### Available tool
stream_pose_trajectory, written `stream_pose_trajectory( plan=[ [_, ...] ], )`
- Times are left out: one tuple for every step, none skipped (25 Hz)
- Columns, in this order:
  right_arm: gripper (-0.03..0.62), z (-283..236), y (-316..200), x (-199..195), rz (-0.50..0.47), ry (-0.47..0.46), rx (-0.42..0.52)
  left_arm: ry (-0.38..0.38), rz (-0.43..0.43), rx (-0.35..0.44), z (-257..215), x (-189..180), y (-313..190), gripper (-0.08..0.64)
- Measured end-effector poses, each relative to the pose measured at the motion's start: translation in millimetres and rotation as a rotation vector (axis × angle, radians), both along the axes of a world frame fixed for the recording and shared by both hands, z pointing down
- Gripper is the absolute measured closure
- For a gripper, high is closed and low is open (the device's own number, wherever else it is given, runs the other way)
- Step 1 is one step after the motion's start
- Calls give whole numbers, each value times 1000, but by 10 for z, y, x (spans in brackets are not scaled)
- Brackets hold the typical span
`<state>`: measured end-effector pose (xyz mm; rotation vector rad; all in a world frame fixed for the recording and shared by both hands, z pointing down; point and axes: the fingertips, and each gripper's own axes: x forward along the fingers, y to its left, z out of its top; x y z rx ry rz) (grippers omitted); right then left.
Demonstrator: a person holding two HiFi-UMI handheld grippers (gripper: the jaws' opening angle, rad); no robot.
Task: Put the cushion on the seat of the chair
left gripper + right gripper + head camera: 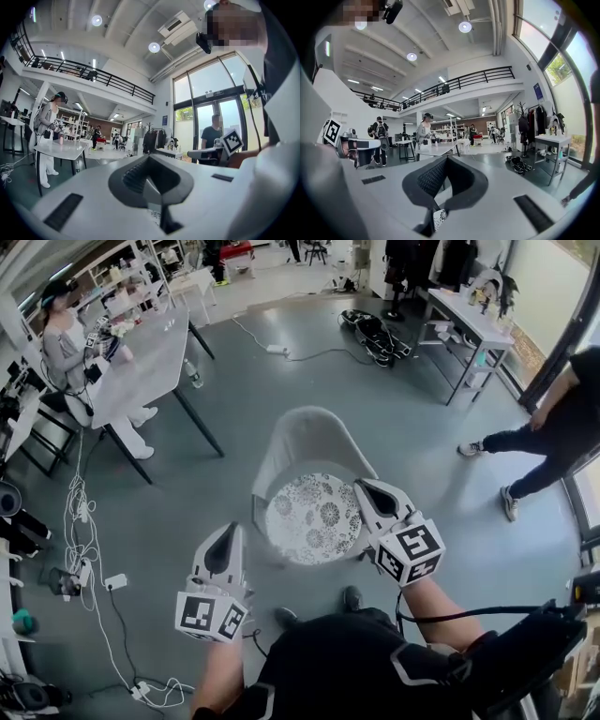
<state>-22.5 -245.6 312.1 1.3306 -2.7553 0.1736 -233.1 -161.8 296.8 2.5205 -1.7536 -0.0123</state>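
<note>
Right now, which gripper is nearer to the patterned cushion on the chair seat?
Right. The right gripper has its tip at the right edge of the cushion; the left gripper is off its left side, with a gap between.

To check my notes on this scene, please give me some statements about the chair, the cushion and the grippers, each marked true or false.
1. The patterned cushion lies on the seat of the chair. True.
2. The chair is black. False: it is white.
3. The left gripper has its jaws wide apart. False: they are together.
4. A person stands at the grey table. True.
</note>
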Motion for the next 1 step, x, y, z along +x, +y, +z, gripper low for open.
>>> stream_pose_trajectory(
  plan=[
    [583,0,2,-6,3,-1,0,-2,-1,3,-12,-17,1,551]
  ],
)
